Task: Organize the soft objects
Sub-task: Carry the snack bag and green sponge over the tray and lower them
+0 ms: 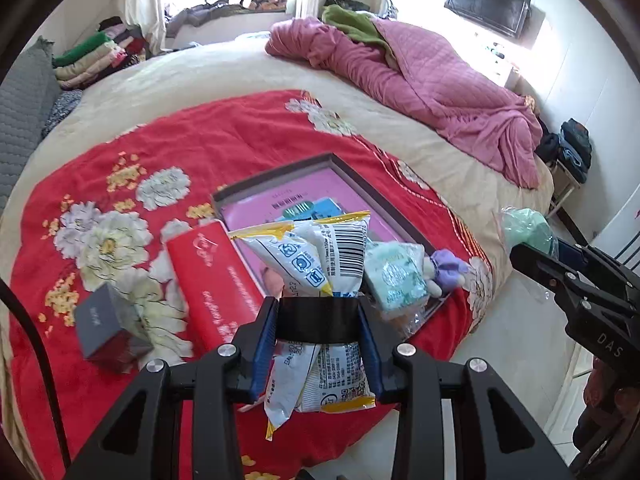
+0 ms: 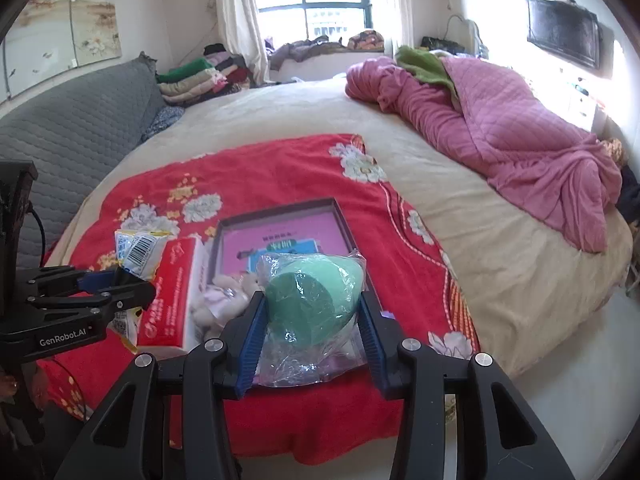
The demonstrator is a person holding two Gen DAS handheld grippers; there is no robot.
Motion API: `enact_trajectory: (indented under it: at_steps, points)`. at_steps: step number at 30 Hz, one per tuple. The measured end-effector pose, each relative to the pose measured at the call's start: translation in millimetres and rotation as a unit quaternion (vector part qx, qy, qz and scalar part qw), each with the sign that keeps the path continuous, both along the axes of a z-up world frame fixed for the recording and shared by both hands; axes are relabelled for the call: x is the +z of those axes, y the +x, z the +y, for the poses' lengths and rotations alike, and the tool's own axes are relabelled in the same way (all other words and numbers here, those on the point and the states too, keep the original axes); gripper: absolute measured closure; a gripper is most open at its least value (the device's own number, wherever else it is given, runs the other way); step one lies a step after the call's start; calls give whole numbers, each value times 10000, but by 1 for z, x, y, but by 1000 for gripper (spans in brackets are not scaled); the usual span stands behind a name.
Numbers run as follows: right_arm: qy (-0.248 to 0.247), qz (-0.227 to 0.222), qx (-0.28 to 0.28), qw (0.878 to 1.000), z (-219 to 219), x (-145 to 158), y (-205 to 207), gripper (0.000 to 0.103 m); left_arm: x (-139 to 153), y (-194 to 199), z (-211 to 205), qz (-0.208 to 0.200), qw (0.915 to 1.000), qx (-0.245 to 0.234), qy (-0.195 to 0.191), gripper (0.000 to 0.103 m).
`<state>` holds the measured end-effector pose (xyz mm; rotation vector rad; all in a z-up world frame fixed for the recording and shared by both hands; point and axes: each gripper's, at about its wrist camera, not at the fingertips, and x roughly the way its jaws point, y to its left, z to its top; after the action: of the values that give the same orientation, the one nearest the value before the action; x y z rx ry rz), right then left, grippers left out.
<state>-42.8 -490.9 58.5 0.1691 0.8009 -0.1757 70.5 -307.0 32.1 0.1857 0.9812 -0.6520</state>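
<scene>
daylight floods in through the window [image 2: 320, 0] at the back, and both views are bright. the window and the right-hand wall [image 2: 580, 92] blow out to near white, washing out detail there. the bed [image 2: 280, 112] is evenly lit with soft, faint shadows. fisheye bending curves the bed's edges and the walls, and dark vignette fills the corners. near things look sharp; far clutter is soft and slightly smeared.

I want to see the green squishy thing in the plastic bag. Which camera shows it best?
The right wrist view: the green sponge sits large between the right gripper fingers. The left wrist view catches only its edge beyond that gripper.
</scene>
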Motion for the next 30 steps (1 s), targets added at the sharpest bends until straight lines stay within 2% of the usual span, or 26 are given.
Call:
enact_trajectory:
  at_steps: [14, 22, 30]
  points:
    - [143, 522, -69, 9985, -25, -50, 18, 57, -58, 10, -29, 623, 9976, -189, 226, 64]
    - [237, 936, 97, 9953, -21, -88, 25, 57, -80, 13, -48, 776, 9958, -361, 339, 64]
    - [207, 1106, 236, 9934, -16, -113, 43, 57, -97, 30, -58, 877, 9946, -366, 412, 64]
